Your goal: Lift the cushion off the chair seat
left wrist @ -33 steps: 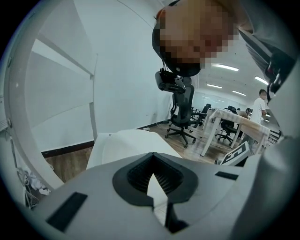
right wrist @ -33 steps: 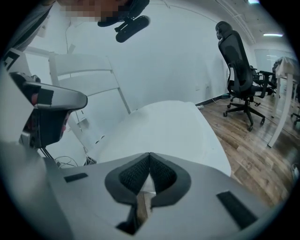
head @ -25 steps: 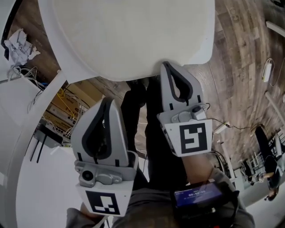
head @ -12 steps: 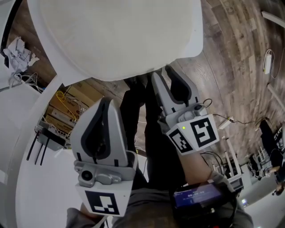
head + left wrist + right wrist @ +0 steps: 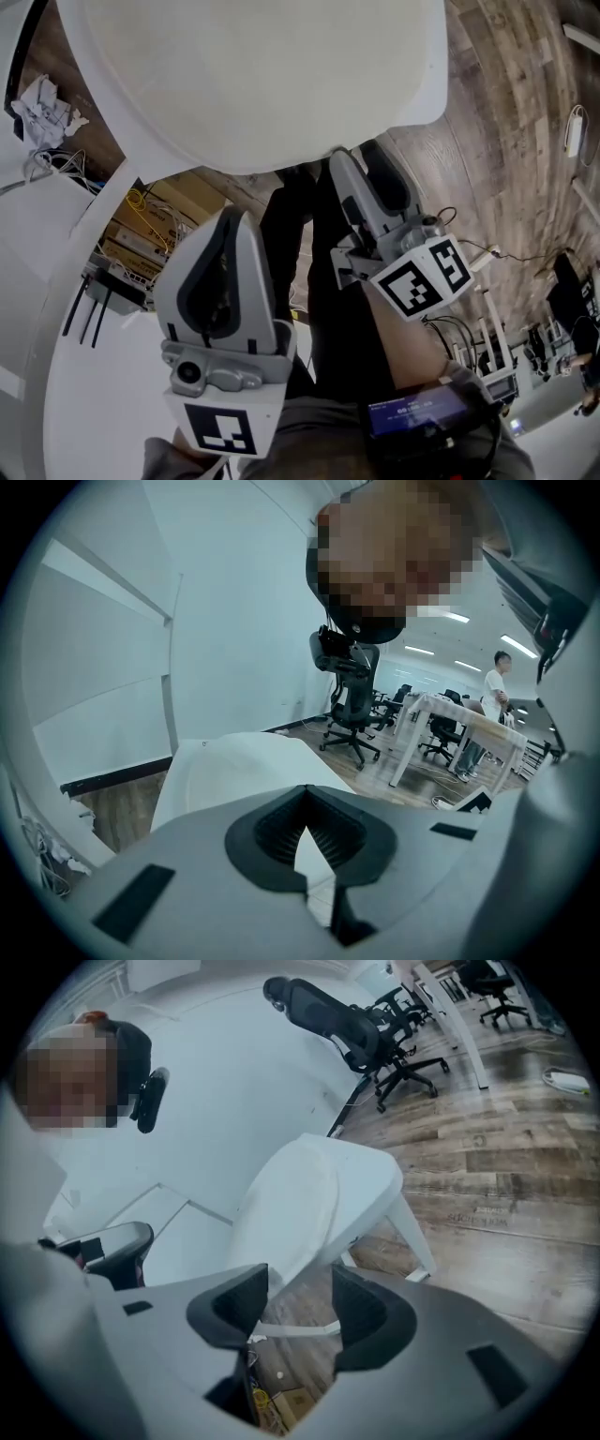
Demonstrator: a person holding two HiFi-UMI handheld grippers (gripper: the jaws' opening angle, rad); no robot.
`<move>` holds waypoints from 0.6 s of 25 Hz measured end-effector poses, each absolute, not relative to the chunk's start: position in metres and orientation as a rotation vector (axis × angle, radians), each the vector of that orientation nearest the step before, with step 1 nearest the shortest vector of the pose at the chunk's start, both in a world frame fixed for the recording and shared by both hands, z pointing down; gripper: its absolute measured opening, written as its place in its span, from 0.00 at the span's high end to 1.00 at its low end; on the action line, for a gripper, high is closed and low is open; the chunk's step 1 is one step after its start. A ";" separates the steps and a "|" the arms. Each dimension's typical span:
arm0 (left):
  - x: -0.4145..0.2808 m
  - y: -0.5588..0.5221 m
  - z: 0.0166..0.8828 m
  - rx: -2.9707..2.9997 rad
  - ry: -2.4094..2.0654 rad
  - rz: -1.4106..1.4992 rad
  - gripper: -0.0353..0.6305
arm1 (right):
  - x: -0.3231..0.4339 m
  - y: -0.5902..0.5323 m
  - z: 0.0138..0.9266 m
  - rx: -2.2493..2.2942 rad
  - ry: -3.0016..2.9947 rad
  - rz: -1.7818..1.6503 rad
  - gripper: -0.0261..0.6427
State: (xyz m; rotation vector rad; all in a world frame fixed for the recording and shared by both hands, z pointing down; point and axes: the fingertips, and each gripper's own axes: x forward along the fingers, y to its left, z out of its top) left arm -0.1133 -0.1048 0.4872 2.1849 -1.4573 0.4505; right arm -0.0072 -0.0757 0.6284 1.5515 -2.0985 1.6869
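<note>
Cushion (image 5: 253, 75) is lying flat on the seat of the white chair (image 5: 105, 112), filling the top of the head view, so nothing's lifted yet. The right gripper (image 5: 361, 161) sits mid-frame just below the seat's front edge. Its jaws are spread wide with nothing between them. They've just been opening, and my guess is that's to get round the cushion's rim, since in the right gripper view the cushion's edge lines up with the gap, out ahead of the tips. The left gripper (image 5: 239, 220) hangs back at lower left, jaws closed tip to tip on nothing. Looks like it's sitting this one out.
</note>
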 end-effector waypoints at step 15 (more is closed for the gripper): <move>-0.121 -0.108 0.479 2.164 -1.487 0.446 0.94 | -0.019 -0.085 0.634 1.575 -1.947 1.941 0.66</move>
